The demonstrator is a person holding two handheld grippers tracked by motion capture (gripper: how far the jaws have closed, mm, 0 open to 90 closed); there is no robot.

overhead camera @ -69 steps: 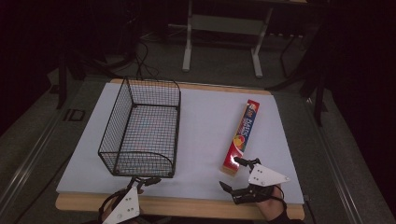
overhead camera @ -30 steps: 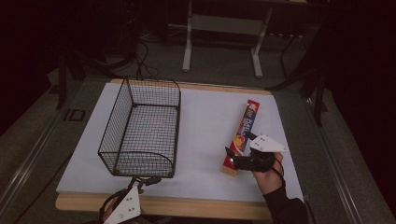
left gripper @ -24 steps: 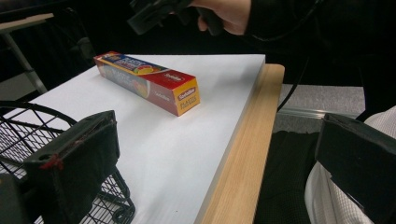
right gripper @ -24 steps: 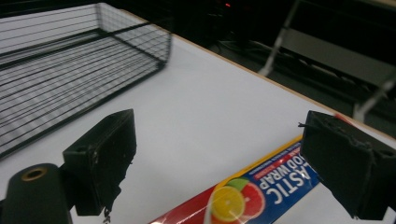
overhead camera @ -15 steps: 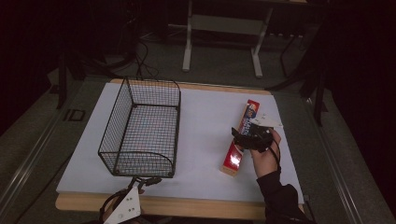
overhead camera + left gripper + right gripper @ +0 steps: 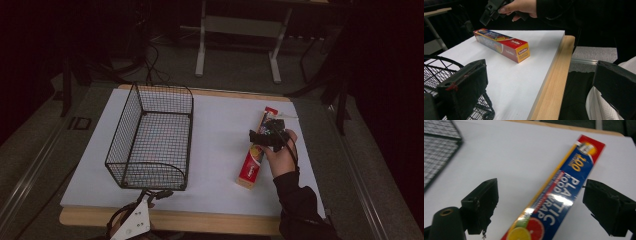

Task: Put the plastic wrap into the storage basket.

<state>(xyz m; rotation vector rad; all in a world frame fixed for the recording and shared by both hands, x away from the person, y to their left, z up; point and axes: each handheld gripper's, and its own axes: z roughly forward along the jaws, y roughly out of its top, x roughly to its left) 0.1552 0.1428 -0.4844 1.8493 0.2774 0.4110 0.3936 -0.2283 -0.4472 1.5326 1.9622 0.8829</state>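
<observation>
- While the right hand (image 6: 281, 156) reaches forward from the near edge of the table (image 6: 210, 220), its dark sleeve runs up the right side of the white sheet (image 6: 220, 130) and the wrist bends so that the right gripper (image 6: 265, 136) hangs over the box.
- That right gripper points down at the box of plastic wrap (image 6: 559, 195); in the right gripper view its two black jaws stand apart on either side of the box, touching neither edge.
- Its jaws have just been closing a little, with the box between them, yet they grasp nothing.
- Seen from the left gripper view, the fingers (image 6: 509, 8) curl round the body of the gripper, which hovers above the far part of the box.
- The box (image 6: 256, 150) lies flat on the white sheet, right of the wire basket (image 6: 152, 137) and well apart from it, its long side running away from the person.
- The left gripper (image 6: 150, 196) rests low at the near edge of the table, just in front of the basket's rounded end.
- Its jaws are spread wide and empty, one by the basket and one past the wooden edge.
</observation>
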